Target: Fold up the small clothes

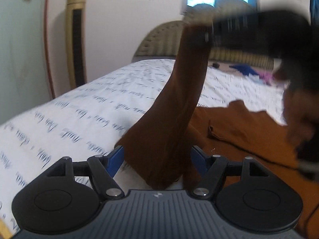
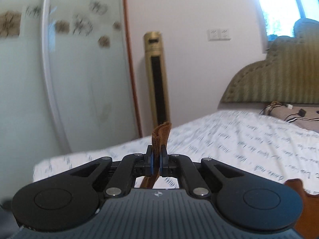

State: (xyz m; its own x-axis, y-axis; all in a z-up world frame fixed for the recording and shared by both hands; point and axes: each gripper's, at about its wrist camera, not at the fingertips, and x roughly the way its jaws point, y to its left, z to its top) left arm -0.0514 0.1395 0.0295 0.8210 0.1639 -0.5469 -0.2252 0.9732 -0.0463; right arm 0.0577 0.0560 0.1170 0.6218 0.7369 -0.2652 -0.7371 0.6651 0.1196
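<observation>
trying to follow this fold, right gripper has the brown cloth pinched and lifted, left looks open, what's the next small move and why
Probably close the left gripper on the hanging brown cloth. Its blue fingers stand wide apart on either side of the strip, while the right gripper already pinches its end.

On my left wrist view the bed runs from lower left to centre right. The garment lies on it at right of centre, one strip rising to the upper right, where the right tongs sit. My left tongs stand at bottom centre, either side of that strip. The headboard is behind the bed at upper centre, the tower fan at upper left. On my right wrist view the fan stands at centre behind the bed; cables lie at right below the headboard.
</observation>
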